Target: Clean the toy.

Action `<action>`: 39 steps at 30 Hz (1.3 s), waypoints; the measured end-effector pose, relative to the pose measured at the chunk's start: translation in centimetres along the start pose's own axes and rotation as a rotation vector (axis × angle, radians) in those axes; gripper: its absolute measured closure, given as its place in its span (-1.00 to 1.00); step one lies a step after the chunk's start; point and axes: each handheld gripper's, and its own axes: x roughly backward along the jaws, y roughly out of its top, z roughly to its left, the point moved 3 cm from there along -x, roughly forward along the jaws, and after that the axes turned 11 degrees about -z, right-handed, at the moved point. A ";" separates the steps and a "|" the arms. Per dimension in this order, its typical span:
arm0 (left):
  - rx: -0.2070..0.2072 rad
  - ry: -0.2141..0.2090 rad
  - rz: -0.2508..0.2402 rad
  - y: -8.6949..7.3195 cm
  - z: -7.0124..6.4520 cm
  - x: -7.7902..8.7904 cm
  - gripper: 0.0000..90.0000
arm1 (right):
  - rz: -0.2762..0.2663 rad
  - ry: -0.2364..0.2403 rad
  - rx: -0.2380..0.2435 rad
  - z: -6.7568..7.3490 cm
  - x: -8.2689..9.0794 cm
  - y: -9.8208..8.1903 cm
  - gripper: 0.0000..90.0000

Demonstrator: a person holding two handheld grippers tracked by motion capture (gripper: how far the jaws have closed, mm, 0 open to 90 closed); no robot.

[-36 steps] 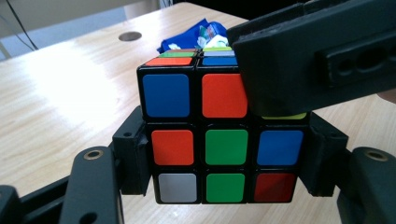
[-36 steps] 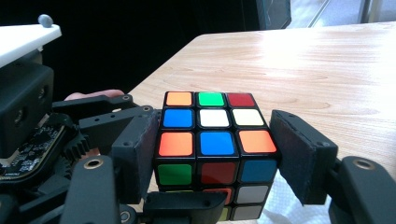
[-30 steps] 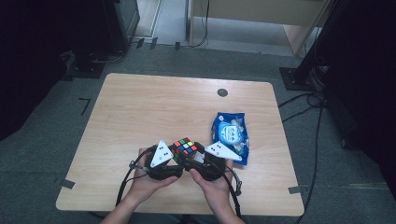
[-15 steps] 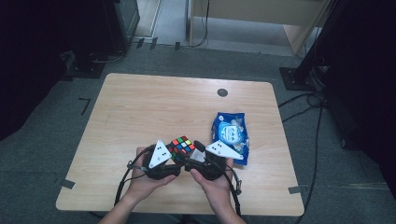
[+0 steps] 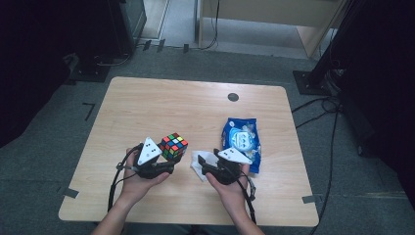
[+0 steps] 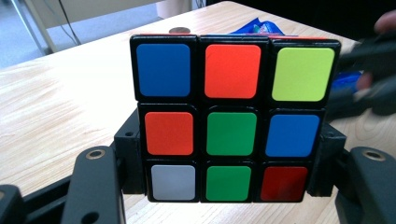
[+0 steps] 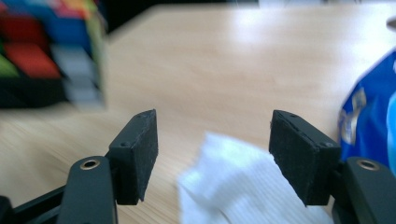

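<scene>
At the bottom of the right gripper view, the right gripper (image 7: 212, 156) hangs just over the crumpled white paper wipe (image 7: 236, 193), its two black pads spread. They have just been closing a little, yet nothing is pinched: the wipe lies below and between them, untouched as far as can be told. The likeliest slip is here. If the pads close too high they will meet on air, and if they catch only a loose corner, the thin sheet could tear or drag across the pale wooden table (image 5: 161, 107). At lower left of centre in the high view, the left gripper (image 5: 169, 157) is clamped on the multicoloured plastic puzzle cube (image 6: 231, 121). Its pads press the cube's lowest layer from either side, and the cube is held clear of the tabletop. That low grip is the second risk: a push from the wipe against the upper layers could twist them or lever the cube out of the pads. Right of centre, the glossy blue pack of wet wipes (image 5: 241, 139) lies just beside the right gripper and could be nudged by a wide sweep. Farther up, the small dark round grommet (image 5: 233, 97) is well apart from everything.
</scene>
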 end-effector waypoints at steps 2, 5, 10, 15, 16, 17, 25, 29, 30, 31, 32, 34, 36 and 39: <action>-0.002 -0.001 0.001 0.0 0.0 0.0 -0.24 | 0.047 -0.026 0.054 -0.1 -0.9 -1.2 -0.18; -0.005 -0.003 -0.003 0.0 -0.2 -0.1 -0.24 | 0.087 -0.049 0.068 -0.4 -1.8 -2.3 -0.16; -0.009 -0.010 0.001 -0.1 -0.3 -0.2 -0.24 | 0.136 -0.076 0.107 -0.7 -2.6 -3.2 -0.17; -0.013 -0.018 -0.001 0.0 -0.6 -0.2 -0.24 | 0.167 -0.070 0.104 -1.3 -3.1 -3.9 -0.09; -0.013 -0.018 -0.001 0.0 -0.6 -0.2 -0.24 | 0.174 -0.062 0.104 -1.3 -3.1 -3.9 -0.05; -0.012 -0.019 -0.002 -0.1 -0.6 -0.2 -0.24 | 0.181 -0.055 0.105 -1.4 -3.1 -3.9 -0.02; -0.019 -0.028 -0.004 -0.1 -0.9 -0.2 -0.24 | 0.175 -0.040 0.058 -2.2 -2.4 -3.9 0.81; -0.016 -0.030 -0.004 -0.1 -0.9 -0.3 -0.24 | 0.170 0.007 0.006 -2.5 -2.1 -3.6 0.90; -0.015 -0.032 -0.004 -0.1 -1.0 -0.3 -0.24 | 0.170 0.007 0.006 -2.5 -2.1 -3.6 0.90; -0.016 -0.034 -0.001 -0.2 -1.0 -0.4 -0.24 | 0.139 0.025 -0.005 -2.3 -1.7 -2.9 0.91; -0.016 -0.034 -0.001 -0.2 -1.0 -0.4 -0.24 | 0.139 0.025 -0.005 -2.3 -1.7 -2.9 0.91; -0.015 -0.037 0.002 -0.2 -1.1 -0.4 -0.24 | 0.107 0.043 0.008 -1.9 -1.1 -1.9 0.91; -0.017 -0.037 0.004 -0.3 -1.2 -0.5 -0.24 | 0.070 0.061 0.017 -1.5 -0.4 -0.7 0.91; -0.022 -0.041 0.008 -0.4 -1.3 -0.5 -0.24 | 0.021 0.088 0.020 -0.9 0.7 0.9 0.91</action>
